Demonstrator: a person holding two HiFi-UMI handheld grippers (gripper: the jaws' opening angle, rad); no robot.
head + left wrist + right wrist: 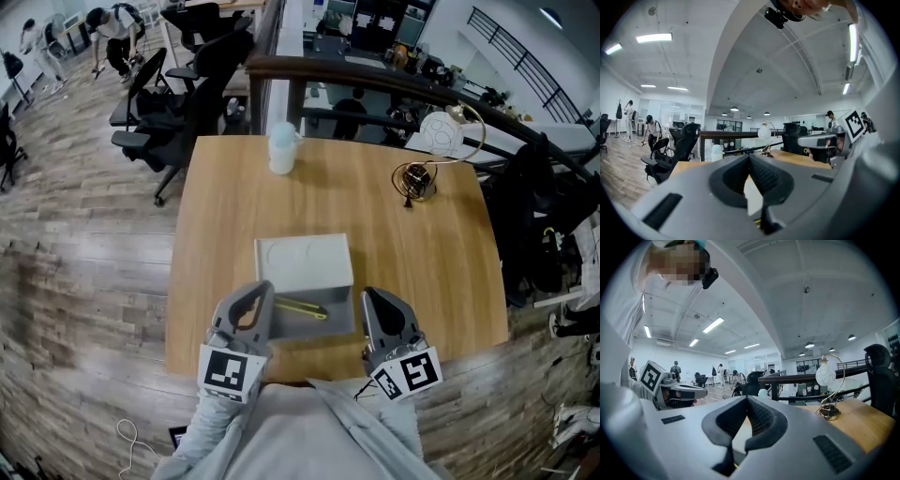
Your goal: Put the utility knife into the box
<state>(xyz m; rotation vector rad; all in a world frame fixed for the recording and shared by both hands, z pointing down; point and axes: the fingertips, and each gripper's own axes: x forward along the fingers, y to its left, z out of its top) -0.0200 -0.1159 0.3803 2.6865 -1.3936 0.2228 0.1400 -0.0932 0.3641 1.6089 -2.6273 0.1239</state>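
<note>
One utility knife (301,307), yellow, is seen lying inside the one open grey box (330,328), which is set on the wooden surface (422,253) near its front edge. The long axis of the knife is laid across the box from left to right in the head view, the right end being slightly nearer the person; which end carries the blade cannot be told. The pale lid (303,262) of the box is folded back on the far side. Two hand-held grippers are held at the front edge of the surface, one on each side of the box and both pointed away from the person. The left hand-held gripper (262,290) is placed just beside the box's left front corner, with its jaws brought together at the tips and nothing caught between them. The right hand-held gripper (371,297) is placed just beside the box's right front corner, its jaws likewise closed and empty. Neither is in contact with the knife. Farther back on the surface, one white container (281,148) is stood upright near the far edge, and one lamp (439,134) with a round white globe and a curved gold stem is stood towards the far right corner, well apart from the box.
</note>
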